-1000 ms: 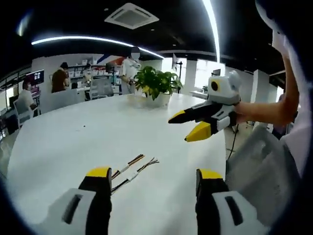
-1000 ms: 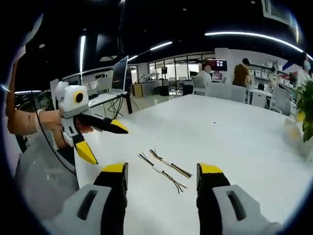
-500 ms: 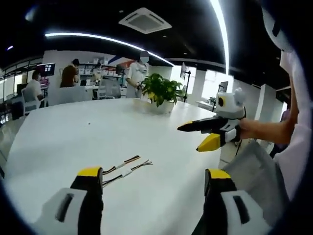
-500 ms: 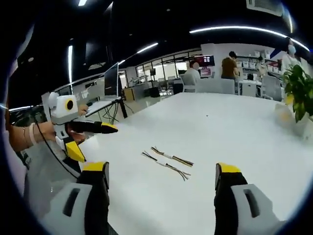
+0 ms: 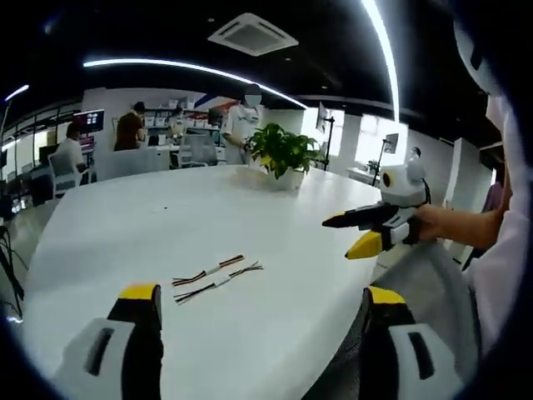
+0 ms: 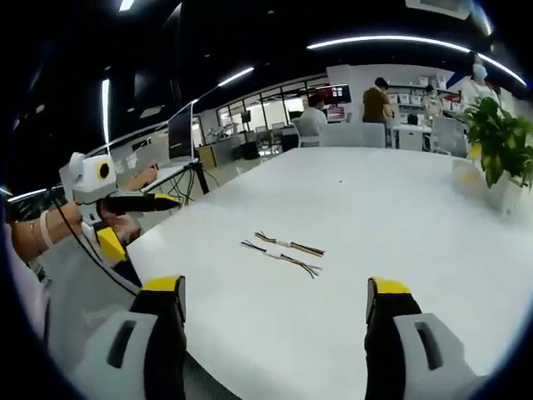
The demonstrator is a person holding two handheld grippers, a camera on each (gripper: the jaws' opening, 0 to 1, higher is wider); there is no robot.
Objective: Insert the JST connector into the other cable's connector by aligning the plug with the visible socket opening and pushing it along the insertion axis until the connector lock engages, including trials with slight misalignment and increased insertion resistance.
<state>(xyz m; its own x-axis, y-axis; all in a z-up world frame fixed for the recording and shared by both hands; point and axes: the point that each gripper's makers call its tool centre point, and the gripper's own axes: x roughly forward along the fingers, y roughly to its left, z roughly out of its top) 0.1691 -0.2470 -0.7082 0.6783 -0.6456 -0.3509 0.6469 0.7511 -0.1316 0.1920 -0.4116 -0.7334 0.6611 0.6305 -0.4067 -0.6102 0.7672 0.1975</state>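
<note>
Two short cables with white JST connectors at mid-length lie side by side on the white table (image 5: 117, 225), one cable (image 5: 208, 271) just beyond the other cable (image 5: 218, 282). The right gripper view has the same pair, far cable (image 6: 291, 245) and near cable (image 6: 281, 257). My left gripper (image 5: 261, 293) hangs wide open above the table edge, short of the cables, nothing between its jaws. It also appears at the left as the left gripper (image 6: 146, 228), held by a hand. My right gripper (image 6: 275, 286) is wide open and empty too, seen from the side as the right gripper (image 5: 338, 238).
A potted plant (image 5: 281, 150) stands at the far side of the table, also seen as the plant (image 6: 491, 137). Several people work at desks in the background. A monitor (image 6: 179, 133) sits on a desk behind. The table's curved rim (image 6: 158, 262) runs close to both grippers.
Both grippers' jaws have spread wider than a second ago, and both cameras have drawn back from the cables. The cables lie where they were.
</note>
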